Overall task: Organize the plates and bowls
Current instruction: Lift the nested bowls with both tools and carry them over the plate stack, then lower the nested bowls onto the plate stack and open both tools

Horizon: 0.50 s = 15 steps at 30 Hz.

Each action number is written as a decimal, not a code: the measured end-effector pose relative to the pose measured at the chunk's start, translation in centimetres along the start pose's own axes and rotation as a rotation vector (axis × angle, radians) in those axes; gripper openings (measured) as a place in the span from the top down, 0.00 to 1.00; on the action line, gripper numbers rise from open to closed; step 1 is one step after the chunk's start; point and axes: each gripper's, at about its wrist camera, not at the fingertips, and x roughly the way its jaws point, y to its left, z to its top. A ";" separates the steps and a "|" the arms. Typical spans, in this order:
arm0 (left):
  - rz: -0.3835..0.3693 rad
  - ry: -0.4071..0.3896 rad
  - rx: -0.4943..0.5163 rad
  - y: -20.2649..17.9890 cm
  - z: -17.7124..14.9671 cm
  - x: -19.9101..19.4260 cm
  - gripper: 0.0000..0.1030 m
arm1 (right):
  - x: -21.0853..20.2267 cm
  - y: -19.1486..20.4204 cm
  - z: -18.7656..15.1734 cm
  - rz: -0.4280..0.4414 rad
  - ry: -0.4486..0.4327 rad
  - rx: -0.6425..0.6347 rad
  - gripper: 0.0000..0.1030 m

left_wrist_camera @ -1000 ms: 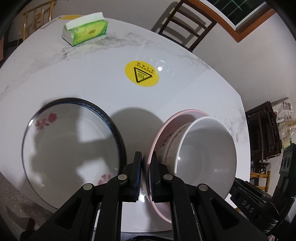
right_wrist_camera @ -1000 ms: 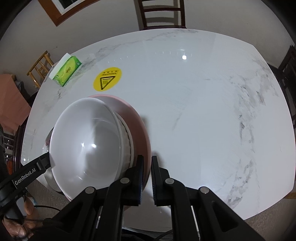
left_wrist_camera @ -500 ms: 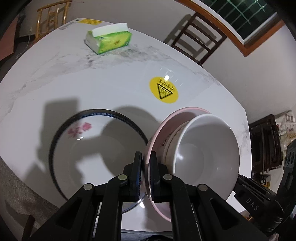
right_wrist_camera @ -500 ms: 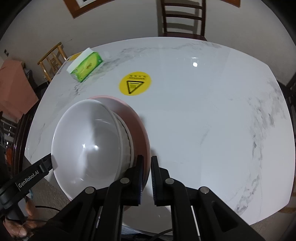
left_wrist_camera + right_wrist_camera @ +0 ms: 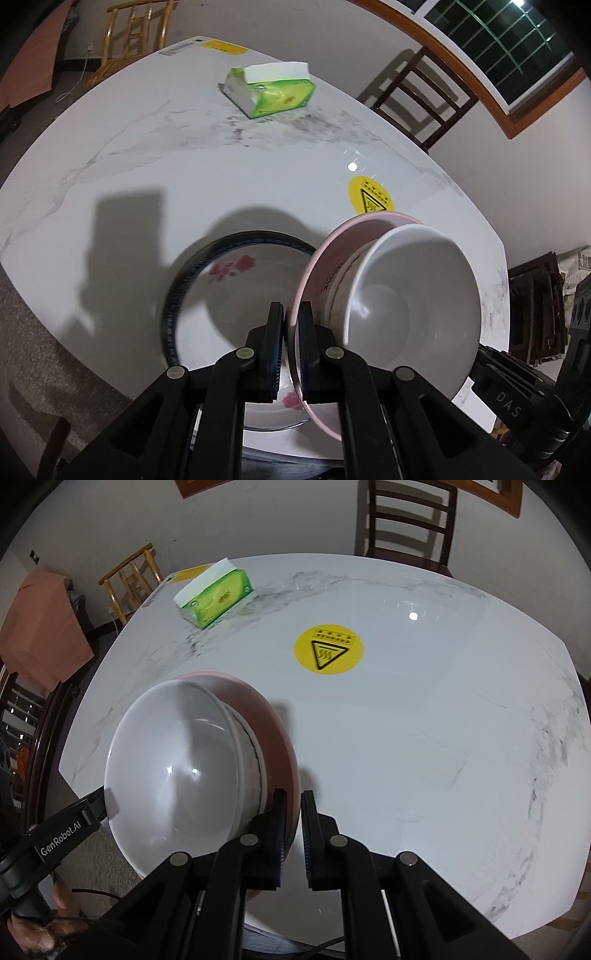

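Grippers on both sides clamp the same pink plate (image 5: 325,251); the left gripper (image 5: 290,354) is closed on its rim from one side, the right gripper (image 5: 293,840) closed on the opposite rim, so the plate hangs between them above the white marble table (image 5: 424,738); stacked in the plate is a patterned bowl (image 5: 338,284), and nested inside that a plain white bowl (image 5: 417,310); the whole stack rides level between the two grips, bowl mouths facing up, with the line from one grip to the other running straight across the plate's width; seen from the left wrist, the stack sits partly over a second plate (image 5: 236,314), a white one with a dark rim and red flowers, which lies flat on the table near its edge; whether the pink plate touches it I cannot tell; farther out on the table sit a yellow round warning sticker (image 5: 328,648) and a green tissue pack (image 5: 214,596); a dark wooden chair (image 5: 406,517) stands at the far side; at the bottom left corner of the right wrist view a person's hand (image 5: 33,923) wraps the left gripper's handle.
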 end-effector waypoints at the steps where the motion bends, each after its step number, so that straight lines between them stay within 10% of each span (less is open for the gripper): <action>1: 0.005 -0.001 -0.006 0.5 0.0 -0.1 0.97 | 0.2 0.3 0.0 0.002 0.003 -0.003 0.92; 15: 0.039 0.008 -0.052 4.6 0.2 0.0 0.97 | 3.1 3.8 0.0 0.023 0.055 -0.037 0.92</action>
